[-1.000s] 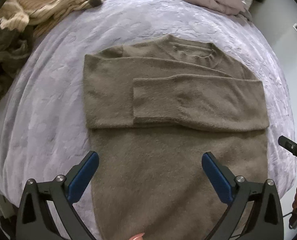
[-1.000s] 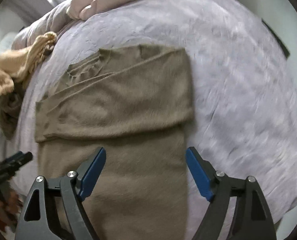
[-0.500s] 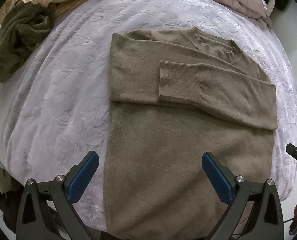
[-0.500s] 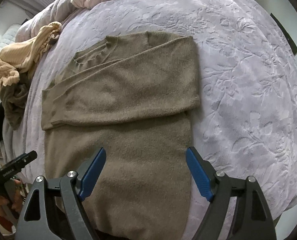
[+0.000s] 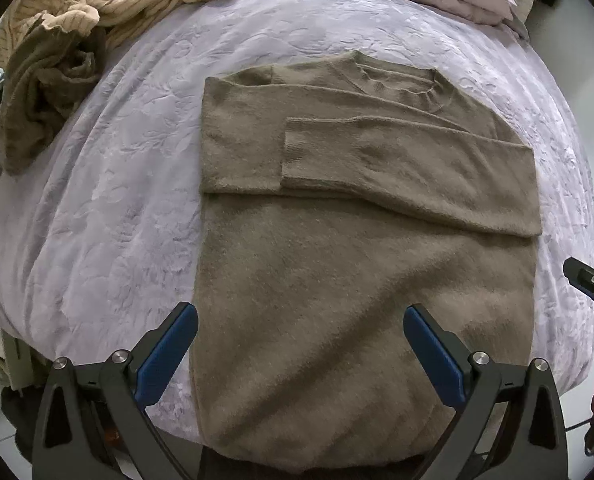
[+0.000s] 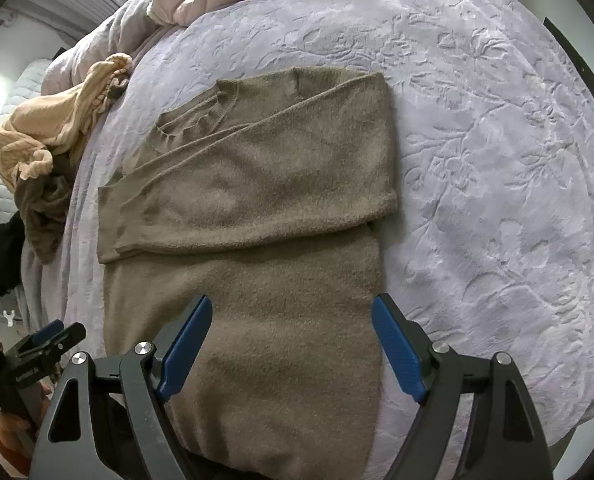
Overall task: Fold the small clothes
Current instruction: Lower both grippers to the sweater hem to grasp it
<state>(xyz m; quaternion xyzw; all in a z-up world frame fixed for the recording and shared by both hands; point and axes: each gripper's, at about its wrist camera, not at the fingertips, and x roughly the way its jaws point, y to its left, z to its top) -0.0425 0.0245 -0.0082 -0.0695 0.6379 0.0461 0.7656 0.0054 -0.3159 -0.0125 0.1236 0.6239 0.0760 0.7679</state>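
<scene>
Left wrist view: sweater (image 5: pixel 361 280) lies flat on the bed (image 5: pixel 109 200), both sleeves crossed over the chest, neck at the far end, hem at the near edge. Long axis runs straight away from both grippers. Hem sits just below and ahead of each one. Left gripper (image 5: pixel 300 354) spread wide, empty, over the hem's left half. Right gripper (image 6: pixel 293 346) likewise released and empty, straddling the hem's right edge. Neither clearly nearer; judged next: hem up toward the neck. Loose clothes (image 5: pixel 57 52) far left.

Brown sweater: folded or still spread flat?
Partly folded: brown sweater has both sleeves crossed over the chest; body and hem lie unfolded.
</scene>
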